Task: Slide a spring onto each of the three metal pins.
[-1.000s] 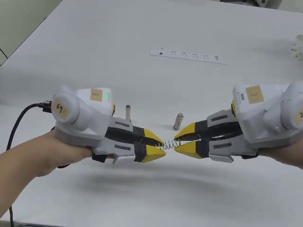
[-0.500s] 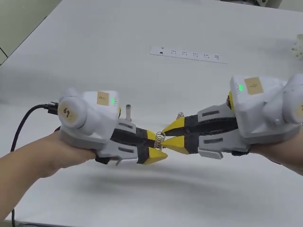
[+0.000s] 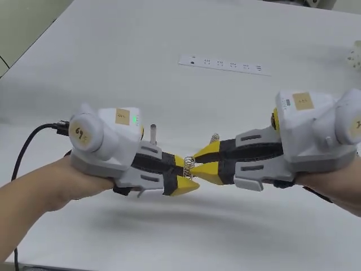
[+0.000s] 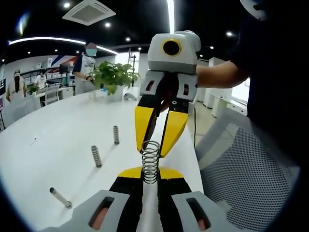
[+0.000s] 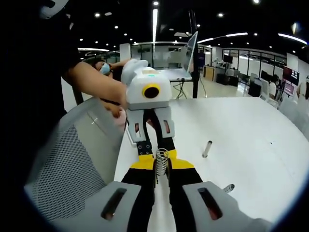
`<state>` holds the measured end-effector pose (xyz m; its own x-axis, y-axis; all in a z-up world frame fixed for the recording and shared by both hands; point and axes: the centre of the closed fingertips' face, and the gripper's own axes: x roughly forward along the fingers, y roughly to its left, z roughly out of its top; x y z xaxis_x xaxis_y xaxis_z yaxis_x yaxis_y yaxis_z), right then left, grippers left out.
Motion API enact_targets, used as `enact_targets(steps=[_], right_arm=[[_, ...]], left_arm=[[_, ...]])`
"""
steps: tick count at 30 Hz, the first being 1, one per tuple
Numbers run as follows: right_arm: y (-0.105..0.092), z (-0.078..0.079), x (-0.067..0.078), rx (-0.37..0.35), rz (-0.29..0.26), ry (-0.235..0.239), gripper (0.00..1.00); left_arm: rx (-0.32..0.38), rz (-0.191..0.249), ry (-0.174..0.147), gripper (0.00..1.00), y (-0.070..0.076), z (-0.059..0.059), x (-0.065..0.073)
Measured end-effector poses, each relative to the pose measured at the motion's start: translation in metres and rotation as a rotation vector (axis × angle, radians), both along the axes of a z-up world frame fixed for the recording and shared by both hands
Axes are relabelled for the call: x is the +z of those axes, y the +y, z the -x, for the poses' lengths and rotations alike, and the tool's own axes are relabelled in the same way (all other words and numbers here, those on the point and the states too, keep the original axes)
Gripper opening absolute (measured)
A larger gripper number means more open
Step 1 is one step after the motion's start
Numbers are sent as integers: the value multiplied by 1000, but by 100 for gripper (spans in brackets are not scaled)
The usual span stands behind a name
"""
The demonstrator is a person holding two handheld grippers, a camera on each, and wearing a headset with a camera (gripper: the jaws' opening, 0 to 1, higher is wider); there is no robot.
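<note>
A short metal spring [image 3: 189, 167] hangs above the table between my two grippers, which meet tip to tip. My left gripper [image 3: 185, 174] is shut on one end of the spring [image 4: 150, 162]. My right gripper [image 3: 196, 164] comes from the other side, and its yellow fingers [image 4: 145, 126] pinch the far end. In the right gripper view the spring [image 5: 161, 159] sits between its own jaws. A bare pin [image 4: 60, 197] stands on the table. Two more pins carry springs [image 4: 96, 156] [image 4: 116, 135]. One pin [image 3: 153, 134] shows behind the left gripper.
A white power strip [image 3: 224, 65] lies further back on the white table [image 3: 113, 68]. A black cable [image 3: 25, 144] runs off the left gripper toward the near edge. A mesh chair back [image 4: 241, 169] is beside the table. People stand in the background.
The two grippers have come closer together. The spring that was stretched between them is now short and bunched. Little has moved in the last half second.
</note>
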<state>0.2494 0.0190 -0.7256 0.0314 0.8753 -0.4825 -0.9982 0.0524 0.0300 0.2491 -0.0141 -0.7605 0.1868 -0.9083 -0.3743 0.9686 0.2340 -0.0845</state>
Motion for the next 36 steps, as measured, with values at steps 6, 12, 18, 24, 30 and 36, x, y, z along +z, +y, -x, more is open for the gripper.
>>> enact_targets(steps=[6,12,18,24,30,36], right_arm=[[2,3,-1,-1,-6,10,8],[2,1,-1,-16,-18,41,9],[4,2,0,-22,-33,62,9],[5,1,1,-28,-42,76,8],[7,2,2,-22,-51,60,8],[9,2,5,-21,-66,51,8]], left_arm=[[-6,4,4,2,-1,1,1],[-8,1,5,2,-1,0,1],[-15,-8,5,2,-1,0,1],[-6,-2,10,2,1,-1,3],[11,2,14,2,3,-3,4],[24,14,28,3,5,-3,7]])
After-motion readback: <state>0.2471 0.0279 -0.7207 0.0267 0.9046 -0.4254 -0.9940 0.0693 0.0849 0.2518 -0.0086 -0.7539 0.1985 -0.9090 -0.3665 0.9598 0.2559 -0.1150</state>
